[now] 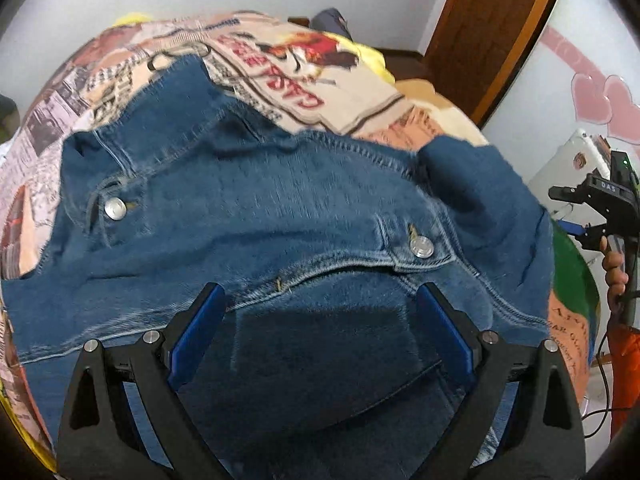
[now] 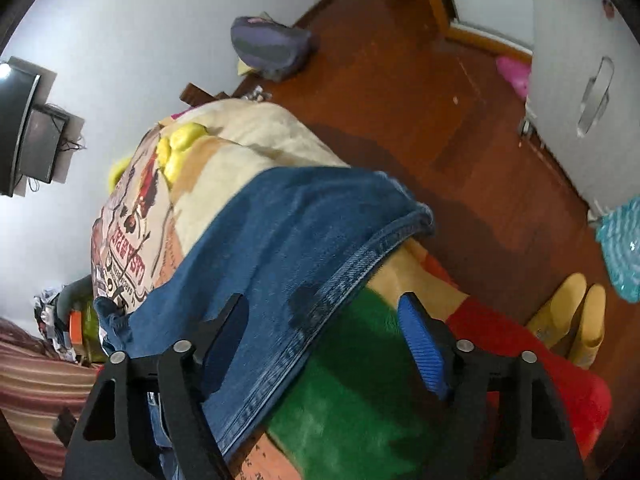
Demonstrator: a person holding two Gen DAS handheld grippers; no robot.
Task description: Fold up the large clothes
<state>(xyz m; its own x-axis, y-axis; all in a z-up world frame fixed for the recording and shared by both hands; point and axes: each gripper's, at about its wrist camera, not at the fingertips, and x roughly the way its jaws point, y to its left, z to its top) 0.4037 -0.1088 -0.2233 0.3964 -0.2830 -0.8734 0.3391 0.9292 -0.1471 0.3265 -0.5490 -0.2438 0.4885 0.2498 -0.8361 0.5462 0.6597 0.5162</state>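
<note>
- Jacket (image 1: 248, 200), blue denim, lies spread on the blanket (image 1: 320, 80) that covers the bed; front side up, two metal buttons visible.
- Long axis: in the left wrist view the jacket runs side to side across the frame; its stitched hem (image 2: 320, 312) in the right wrist view runs diagonally, from lower left up toward the bed's floor-side edge.
- Edges: one jacket corner reaches the bed edge and curls over it slightly; beyond that edge the wooden floor (image 2: 400, 100) is open; a pair of yellow slippers (image 2: 572, 320) stands near the bed; a white wardrobe (image 2: 580, 80) is well apart.
- Far end of the bed has bare blanket past the jacket; a purple bag (image 2: 272, 48) sits on the floor by the wall.
- Left claw (image 1: 320, 312): fingers apart, hovering over the jacket near a pocket flap; nothing between them.
- Right claw (image 2: 324, 320): fingers apart, straddling the hem; one finger over denim, the other over the green and red blanket patch; contact cannot be told.
- Right claw is also visible at the left view's right edge, held by a hand (image 1: 614, 264).
</note>
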